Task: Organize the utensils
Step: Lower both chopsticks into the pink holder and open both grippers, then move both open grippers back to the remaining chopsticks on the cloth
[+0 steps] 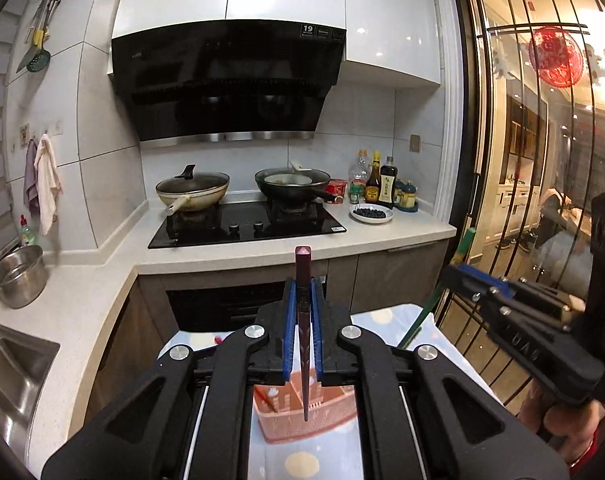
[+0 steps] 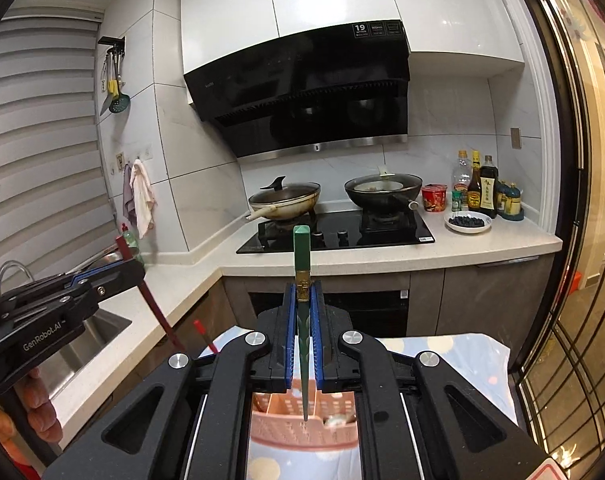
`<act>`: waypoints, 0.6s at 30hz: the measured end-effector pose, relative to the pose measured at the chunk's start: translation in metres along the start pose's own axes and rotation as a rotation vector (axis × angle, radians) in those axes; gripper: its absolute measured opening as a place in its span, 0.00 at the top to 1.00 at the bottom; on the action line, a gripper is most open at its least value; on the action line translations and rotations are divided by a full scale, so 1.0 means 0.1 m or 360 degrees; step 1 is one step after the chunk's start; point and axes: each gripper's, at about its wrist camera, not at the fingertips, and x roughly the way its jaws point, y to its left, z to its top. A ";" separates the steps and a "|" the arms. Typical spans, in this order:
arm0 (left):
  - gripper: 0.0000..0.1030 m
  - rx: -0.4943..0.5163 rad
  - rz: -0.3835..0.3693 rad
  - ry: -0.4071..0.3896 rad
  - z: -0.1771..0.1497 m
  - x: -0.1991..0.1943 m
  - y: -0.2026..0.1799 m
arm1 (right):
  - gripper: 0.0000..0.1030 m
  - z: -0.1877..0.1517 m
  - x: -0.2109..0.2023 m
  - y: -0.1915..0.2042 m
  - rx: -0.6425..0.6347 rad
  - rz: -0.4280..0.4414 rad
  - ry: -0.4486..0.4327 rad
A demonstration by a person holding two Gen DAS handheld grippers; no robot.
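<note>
dark red chopstick (image 1: 303, 320) upright, tip over the pink basket (image 1: 302, 412) | left gripper (image 1: 303, 328) jaws closed tight on it | green chopstick (image 2: 302, 300) upright over the same basket | right gripper (image 2: 303, 332) jaws closed tight on it | basket stands on dotted cloth (image 2: 442, 356) near its front edge

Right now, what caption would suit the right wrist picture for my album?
Right gripper clamps a green chopstick upright, tip down over a pink utensil basket.
</note>
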 end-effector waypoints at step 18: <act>0.44 -0.0053 0.0113 0.0193 -0.35 0.79 0.07 | 0.64 -0.42 0.79 0.08 -0.0033 -0.0005 0.0247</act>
